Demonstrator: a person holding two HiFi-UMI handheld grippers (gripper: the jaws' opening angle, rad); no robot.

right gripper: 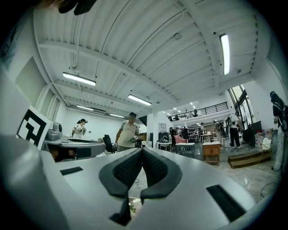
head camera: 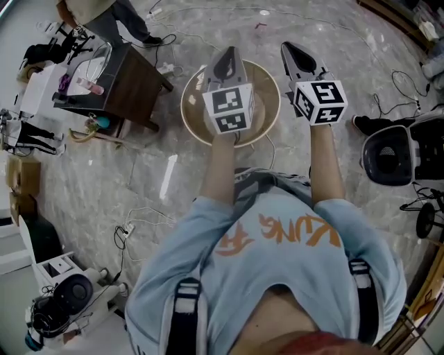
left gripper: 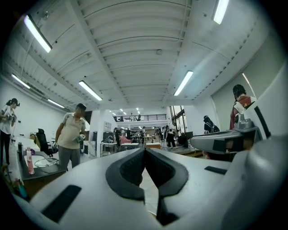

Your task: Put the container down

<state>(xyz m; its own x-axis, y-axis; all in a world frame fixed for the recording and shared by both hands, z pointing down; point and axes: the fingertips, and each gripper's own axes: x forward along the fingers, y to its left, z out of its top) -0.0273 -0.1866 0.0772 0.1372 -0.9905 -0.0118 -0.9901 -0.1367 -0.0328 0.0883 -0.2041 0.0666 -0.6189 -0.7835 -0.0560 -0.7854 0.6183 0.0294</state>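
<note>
In the head view my left gripper point(head camera: 227, 57) and my right gripper point(head camera: 292, 50) are held out side by side in front of the person's chest. Both are shut, pads pressed together, with nothing between them. Below them stands a round tan-rimmed table point(head camera: 193, 114), largely hidden by the left gripper and its marker cube. I cannot make out a container on it. The left gripper view shows the closed left gripper point(left gripper: 144, 153) aimed level across a large hall. In the right gripper view the closed right gripper point(right gripper: 141, 153) points the same way, with the left gripper's body point(right gripper: 72, 148) beside it.
A dark desk point(head camera: 135, 87) with a pink bottle point(head camera: 90, 86) stands at the left, a person point(head camera: 104, 15) behind it. A black chair point(head camera: 388, 158) is at the right. Cables and a power strip point(head camera: 125, 232) lie on the marble floor. Equipment point(head camera: 62, 299) sits at the bottom left.
</note>
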